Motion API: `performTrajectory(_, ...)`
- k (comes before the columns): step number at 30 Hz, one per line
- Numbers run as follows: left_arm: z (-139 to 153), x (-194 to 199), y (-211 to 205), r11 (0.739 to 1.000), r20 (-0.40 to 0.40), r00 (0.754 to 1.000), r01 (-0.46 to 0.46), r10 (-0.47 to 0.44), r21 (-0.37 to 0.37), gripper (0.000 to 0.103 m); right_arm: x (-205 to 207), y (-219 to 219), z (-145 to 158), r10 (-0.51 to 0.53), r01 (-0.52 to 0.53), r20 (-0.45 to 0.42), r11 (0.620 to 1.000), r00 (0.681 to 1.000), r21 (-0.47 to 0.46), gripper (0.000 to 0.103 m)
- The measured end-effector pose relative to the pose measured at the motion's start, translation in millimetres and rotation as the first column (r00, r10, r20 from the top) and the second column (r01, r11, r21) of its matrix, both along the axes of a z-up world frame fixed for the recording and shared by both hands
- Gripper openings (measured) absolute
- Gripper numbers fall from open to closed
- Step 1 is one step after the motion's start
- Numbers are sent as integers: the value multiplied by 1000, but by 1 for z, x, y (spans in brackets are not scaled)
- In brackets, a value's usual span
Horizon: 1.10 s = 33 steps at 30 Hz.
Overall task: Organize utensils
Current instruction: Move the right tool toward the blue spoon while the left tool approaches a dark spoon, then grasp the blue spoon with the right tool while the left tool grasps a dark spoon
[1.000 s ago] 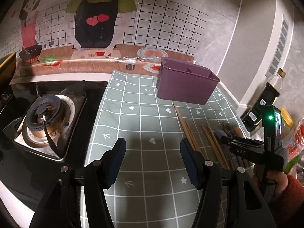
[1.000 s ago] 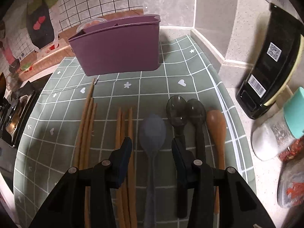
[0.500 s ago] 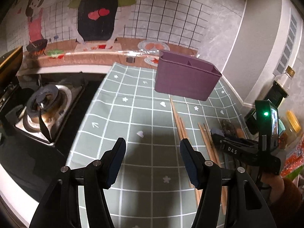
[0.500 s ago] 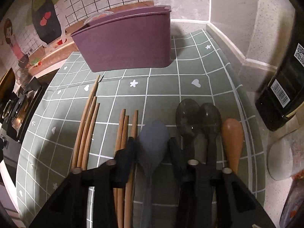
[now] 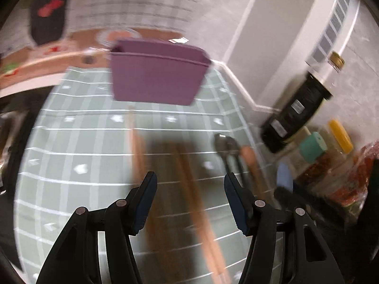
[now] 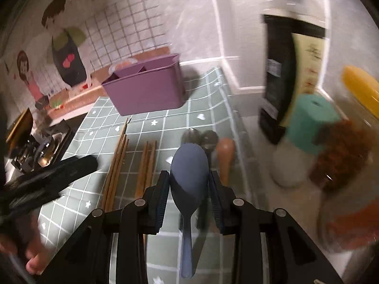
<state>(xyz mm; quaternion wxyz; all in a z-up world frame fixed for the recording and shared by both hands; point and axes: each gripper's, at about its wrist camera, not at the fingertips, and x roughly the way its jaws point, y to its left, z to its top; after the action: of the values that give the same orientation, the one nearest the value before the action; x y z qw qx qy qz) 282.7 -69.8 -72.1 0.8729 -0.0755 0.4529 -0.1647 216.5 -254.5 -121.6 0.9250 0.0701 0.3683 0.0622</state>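
1. The right gripper has its jaws pressed on the bowl of a blue spoon, which hangs between them with its handle pointing back toward the camera and appears clear of the mat.
2. The left gripper has its jaws wide apart with nothing between them, above the wooden chopsticks.
3. In the right wrist view the chopsticks lie in two bundles and, side by side on the green checked mat that covers the worktop.
4. Two dark spoons and a wooden spoon lie on the mat just beyond the held spoon, close together.
5. The purple utensil holder stands upright at the far end of the mat, with a divider across its open top.
6. A dark bottle and a jar with a teal lid stand to the right, off the mat.
7. The left wrist view is blurred.
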Motion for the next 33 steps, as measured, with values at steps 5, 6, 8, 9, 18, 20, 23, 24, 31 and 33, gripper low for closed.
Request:
performTrajectory(5, -25, 22, -43, 999, -57, 997, 42, -44, -31, 45, -25, -22, 0, -46, 45, 6, 998, 999, 38, 31)
performTrajectory(6, -31, 28, -51, 999, -74, 996, 50, -51, -22, 45, -29, -25, -2, -53, 53, 6, 998, 999, 46, 31)
performTrajectory(8, -39, 35, -62, 999, -89, 995, 50, -49, 7, 45, -34, -31, -4, -65, 65, 5, 996, 998, 54, 31)
performTrajectory(9, -44, 40, -68, 999, -99, 994, 47, -44, 27, 45, -36, -33, -5, -70, 70, 2, 996, 998, 57, 31)
performTrajectory(18, -61, 49, -102, 980, -45, 995, 97, -91, 173, 45, -44, -46, -9, -92, 92, 0, 991, 996, 94, 31)
performTrajectory(20, -64, 50, -105, 975, -41, 993, 114, -108, 191, 45, -44, -47, -9, -84, 83, 4, 991, 996, 102, 31)
performTrajectory(23, -67, 52, -108, 969, -34, 993, 121, -116, 214, 45, -42, -46, -9, -79, 77, 9, 992, 997, 101, 32)
performTrajectory(24, -69, 54, -108, 968, -38, 992, 122, -117, 217, 45, -42, -46, -8, -80, 78, 12, 992, 997, 101, 32)
performTrajectory(31, -74, 65, -120, 964, -32, 994, 111, -106, 240, 45, -40, -51, -10, -86, 83, 14, 990, 996, 111, 32)
performTrajectory(33, -75, 71, -123, 963, -22, 996, 93, -90, 252, 45, -40, -53, -11, -90, 88, 13, 989, 996, 115, 32)
